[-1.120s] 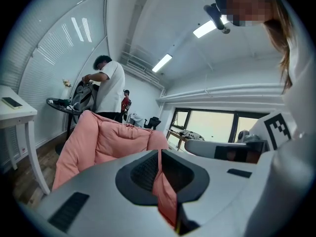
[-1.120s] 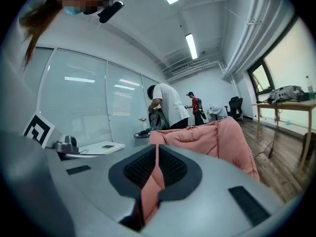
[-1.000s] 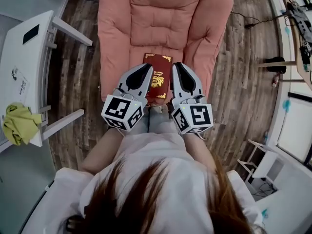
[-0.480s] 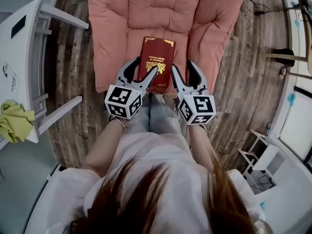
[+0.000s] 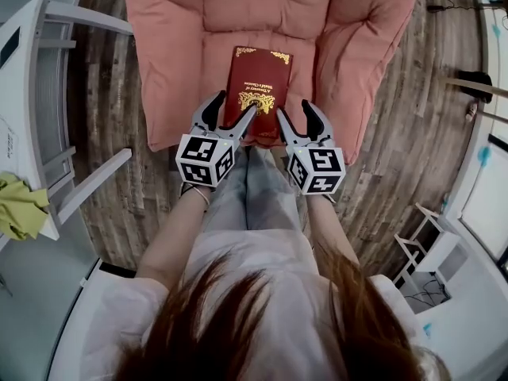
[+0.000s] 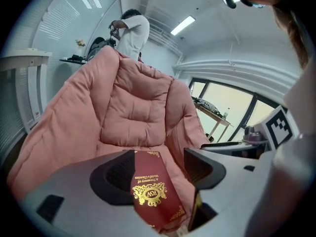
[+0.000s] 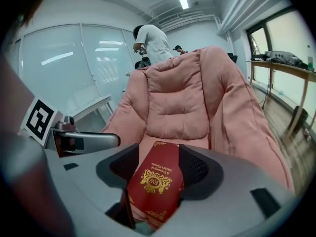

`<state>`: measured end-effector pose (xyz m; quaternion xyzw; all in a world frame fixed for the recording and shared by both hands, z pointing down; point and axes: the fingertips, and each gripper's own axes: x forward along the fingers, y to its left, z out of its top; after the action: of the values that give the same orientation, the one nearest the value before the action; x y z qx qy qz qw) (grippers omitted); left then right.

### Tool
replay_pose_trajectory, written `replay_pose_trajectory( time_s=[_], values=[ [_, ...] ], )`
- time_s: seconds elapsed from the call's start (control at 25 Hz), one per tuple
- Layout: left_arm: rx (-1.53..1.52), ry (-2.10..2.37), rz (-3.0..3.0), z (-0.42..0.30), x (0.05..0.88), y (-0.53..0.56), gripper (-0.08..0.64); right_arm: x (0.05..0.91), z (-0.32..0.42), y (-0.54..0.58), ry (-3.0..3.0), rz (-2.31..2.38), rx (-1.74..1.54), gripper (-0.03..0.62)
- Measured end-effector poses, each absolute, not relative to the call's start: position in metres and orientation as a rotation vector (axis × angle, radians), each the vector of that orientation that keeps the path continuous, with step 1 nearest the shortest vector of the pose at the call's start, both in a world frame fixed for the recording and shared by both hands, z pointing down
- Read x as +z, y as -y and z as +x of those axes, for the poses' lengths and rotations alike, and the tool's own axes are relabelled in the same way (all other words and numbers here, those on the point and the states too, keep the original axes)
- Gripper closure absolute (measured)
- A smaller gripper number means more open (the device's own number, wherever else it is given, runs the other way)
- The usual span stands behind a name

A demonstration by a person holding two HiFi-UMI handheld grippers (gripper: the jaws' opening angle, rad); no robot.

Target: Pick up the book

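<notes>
The dark red hardcover book with gold ornaments (image 5: 259, 86) lies flat on the seat of the pink padded armchair (image 5: 171, 62), its near edge close to the seat front. It looks stiff and rather heavy, and its smooth cover may slip. I judge the best hold is at the near edge, with one jaw pressed into the soft cushion below. The left gripper (image 5: 234, 108) and right gripper (image 5: 298, 111) hover at its near corners, jaws opening. The book shows between them, not pinched.
</notes>
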<state>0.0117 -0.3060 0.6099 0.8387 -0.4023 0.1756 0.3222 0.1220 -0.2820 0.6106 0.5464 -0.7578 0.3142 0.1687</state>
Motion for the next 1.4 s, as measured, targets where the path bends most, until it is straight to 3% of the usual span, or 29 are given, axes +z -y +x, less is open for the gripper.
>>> replay_pose_trajectory(
  time_s=[0.6,1.4],
  values=[
    [0.591,1.072,2.047,-0.002,0.726,0.294,0.252,0.724,0.114,0.274,2.041,1.481,0.992,0.339],
    [0.648,1.031,1.940,-0.007,0.808,0.293,0.252,0.813,0.109,0.262,2.000,1.365,1.324,0.273]
  ],
)
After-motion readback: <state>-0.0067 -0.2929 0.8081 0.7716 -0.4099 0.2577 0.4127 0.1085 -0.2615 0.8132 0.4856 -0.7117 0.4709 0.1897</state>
